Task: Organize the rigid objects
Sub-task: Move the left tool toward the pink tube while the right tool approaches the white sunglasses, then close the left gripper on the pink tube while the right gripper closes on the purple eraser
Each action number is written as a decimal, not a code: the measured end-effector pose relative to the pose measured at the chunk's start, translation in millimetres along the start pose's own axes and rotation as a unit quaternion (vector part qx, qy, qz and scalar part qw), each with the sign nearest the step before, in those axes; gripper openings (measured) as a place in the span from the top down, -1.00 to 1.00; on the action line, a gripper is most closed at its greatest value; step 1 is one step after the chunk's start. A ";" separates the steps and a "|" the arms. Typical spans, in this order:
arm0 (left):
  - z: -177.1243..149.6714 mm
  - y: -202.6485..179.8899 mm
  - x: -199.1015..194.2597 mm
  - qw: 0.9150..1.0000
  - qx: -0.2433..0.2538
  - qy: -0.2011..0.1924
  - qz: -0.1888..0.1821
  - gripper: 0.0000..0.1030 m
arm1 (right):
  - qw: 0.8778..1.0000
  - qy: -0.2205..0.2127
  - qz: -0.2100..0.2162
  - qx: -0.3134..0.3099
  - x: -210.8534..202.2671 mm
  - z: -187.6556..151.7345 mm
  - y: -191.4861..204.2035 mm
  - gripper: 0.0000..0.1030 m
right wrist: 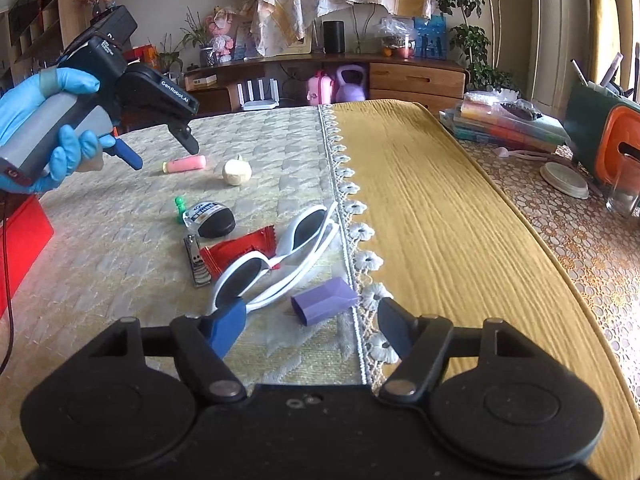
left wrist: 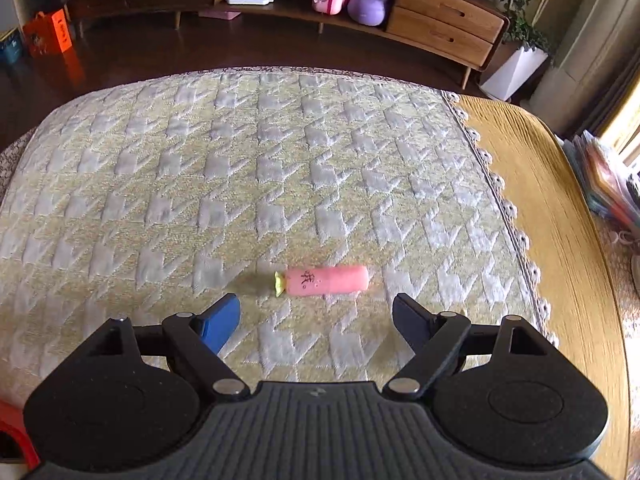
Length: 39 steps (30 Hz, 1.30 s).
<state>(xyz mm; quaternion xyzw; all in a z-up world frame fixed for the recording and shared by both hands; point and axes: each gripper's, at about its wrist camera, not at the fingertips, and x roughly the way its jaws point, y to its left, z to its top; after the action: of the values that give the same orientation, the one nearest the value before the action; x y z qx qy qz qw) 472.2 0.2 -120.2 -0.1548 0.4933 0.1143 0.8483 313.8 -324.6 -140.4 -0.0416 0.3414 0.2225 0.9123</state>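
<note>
Your left tongs (left wrist: 316, 312) stand spread wide and hold nothing. They hover above the quilted cloth (left wrist: 200, 184) on the tabletop, with the pink cylinder (left wrist: 326, 281) lying on its side just ahead of them, its yellow-green end pointing left. From the right wrist view, your gloved left hand (right wrist: 40, 128) carries that tool over the far left part of the cloth, tips angled down toward the same pink cylinder.

Your right tongs (right wrist: 312, 326) are likewise spread and empty. The purple block (right wrist: 325, 300) lies between and just ahead of the tips, touching neither, close to the lace edge of the cloth. The white sunglasses (right wrist: 276, 256) lie folded just beyond the left tip, resting partly over a red wrapper (right wrist: 236, 252). Beside the wrapper lies a nail clipper (right wrist: 196, 260). Further out sit a small black-capped bottle (right wrist: 210, 218) on its side, a green pawn-shaped piece (right wrist: 179, 209) next to it, and a pale round object (right wrist: 237, 172) near the pink cylinder.

The yellow mat (right wrist: 440, 220) to the right of the lace edge carries none of these items.
</note>
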 end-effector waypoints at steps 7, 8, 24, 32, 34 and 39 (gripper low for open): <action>9.4 -3.8 24.9 0.999 -0.033 0.012 -0.007 -0.62 | 1.000 0.008 0.007 -0.011 9.2 0.1 -3.1 -0.23; 10.4 -3.9 27.6 0.999 -0.037 0.011 -0.004 -0.62 | 1.000 0.009 0.008 -0.013 10.6 -0.2 -3.8 -0.21; 2.1 -8.8 24.0 0.999 -0.017 -0.030 0.030 -0.16 | 0.999 -0.005 0.009 -0.037 15.2 3.1 -2.5 0.16; -6.5 -8.0 17.3 0.999 -0.008 -0.037 0.037 -0.15 | 0.999 -0.009 0.005 -0.030 12.5 0.7 -3.1 0.22; -9.2 -5.3 12.9 0.999 -0.010 -0.035 0.036 -0.15 | 1.000 -0.008 0.003 -0.026 10.2 0.3 -2.7 0.22; -15.6 2.4 -6.0 0.999 -0.009 -0.031 0.027 -0.15 | 1.000 -0.010 -0.005 -0.015 -2.8 -0.7 0.1 0.23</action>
<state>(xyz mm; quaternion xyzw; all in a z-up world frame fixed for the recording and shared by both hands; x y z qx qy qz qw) 455.9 -3.7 -122.6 -0.1455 0.4693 0.1467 0.8585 311.5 -325.7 -139.2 -0.0544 0.3287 0.2232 0.9161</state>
